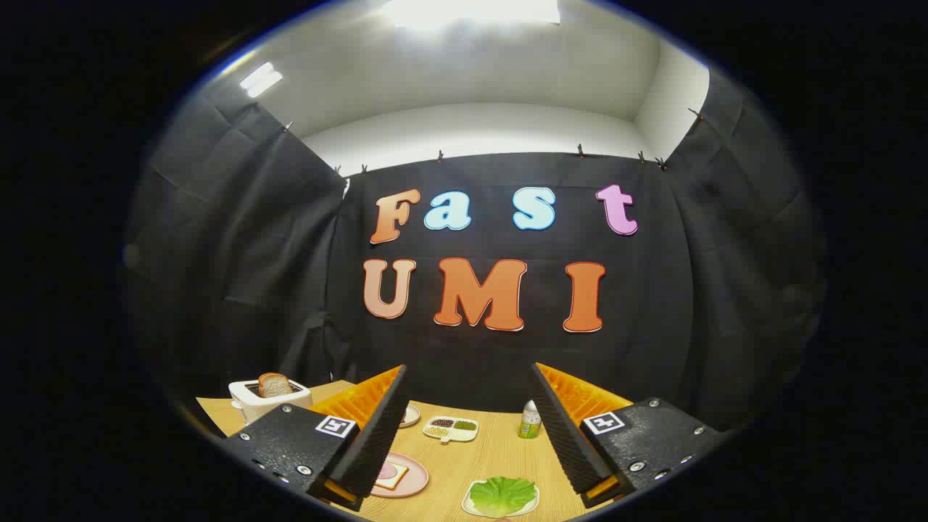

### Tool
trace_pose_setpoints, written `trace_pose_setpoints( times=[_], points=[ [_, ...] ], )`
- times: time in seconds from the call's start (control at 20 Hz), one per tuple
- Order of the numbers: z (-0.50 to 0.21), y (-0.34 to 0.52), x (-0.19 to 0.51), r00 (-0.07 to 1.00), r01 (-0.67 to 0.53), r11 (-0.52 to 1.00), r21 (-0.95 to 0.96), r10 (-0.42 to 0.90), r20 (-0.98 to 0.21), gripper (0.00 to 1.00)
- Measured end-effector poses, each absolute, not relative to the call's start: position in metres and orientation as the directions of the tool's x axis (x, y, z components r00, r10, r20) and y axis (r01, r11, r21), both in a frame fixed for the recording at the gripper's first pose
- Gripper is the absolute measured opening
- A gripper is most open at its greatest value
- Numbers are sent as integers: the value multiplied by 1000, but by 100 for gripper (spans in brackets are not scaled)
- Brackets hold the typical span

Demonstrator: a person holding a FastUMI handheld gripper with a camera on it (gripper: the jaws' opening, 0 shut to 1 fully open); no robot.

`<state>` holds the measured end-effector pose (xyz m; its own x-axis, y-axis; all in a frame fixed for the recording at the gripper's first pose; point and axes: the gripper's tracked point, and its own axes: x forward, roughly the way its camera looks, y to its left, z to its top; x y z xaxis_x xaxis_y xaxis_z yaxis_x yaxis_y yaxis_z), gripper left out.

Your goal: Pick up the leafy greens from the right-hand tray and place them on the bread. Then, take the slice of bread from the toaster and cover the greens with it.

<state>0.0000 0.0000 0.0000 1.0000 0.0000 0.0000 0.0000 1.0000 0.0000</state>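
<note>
On the pale wooden counter (500,453), going left to right, a white two-slot toaster (267,400) sits at about ten o'clock from the gripper (467,435), with a brown slice of bread (275,385) standing upright in its slot. Next comes a round pink plate (409,478) carrying a square slice of bread with a pink topping (391,475), lying just inside the left finger at about eight o'clock and partly covered by it. Beyond the fingers, near twelve o'clock, is a small white divided dish of beans and seeds (451,428), with the rim of another small plate (410,415) peeking out beside the left finger. A small green-labelled bottle (530,420) stands at one o'clock, close to the right finger. The green lettuce leaf (502,494) rests on its white tray (471,505) at about five o'clock, between the fingers and low in the gap.

The jaws stand wide apart and hold nothing. The step in hand looks like the pick-up of the greens: tip the gripper down over the leaf, centre it between the fingers, and close gently on a raised fold so the tray is not dragged along.

The tray's near edge is cut off, the pink plate's left side is hidden, and the small dish's contents are too small to name surely.
</note>
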Motion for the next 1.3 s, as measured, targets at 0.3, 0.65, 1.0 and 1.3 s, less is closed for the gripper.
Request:
trace_pose_setpoints(
  times=[0.3, 0.65, 1.0, 1.3],
  points=[
    [-7, 4, 2, 1000, 0, 1000, -22, -1, -24, 98],
    [-3, 13, 5, 999, -12, 1000, -9, 12, -47, 98],
    [17, 17, 6, 998, -21, 1000, -8, 20, -56, 98],
    [0, 10, 6, 991, -21, 1000, 8, 22, -136, 98]
  ],
)
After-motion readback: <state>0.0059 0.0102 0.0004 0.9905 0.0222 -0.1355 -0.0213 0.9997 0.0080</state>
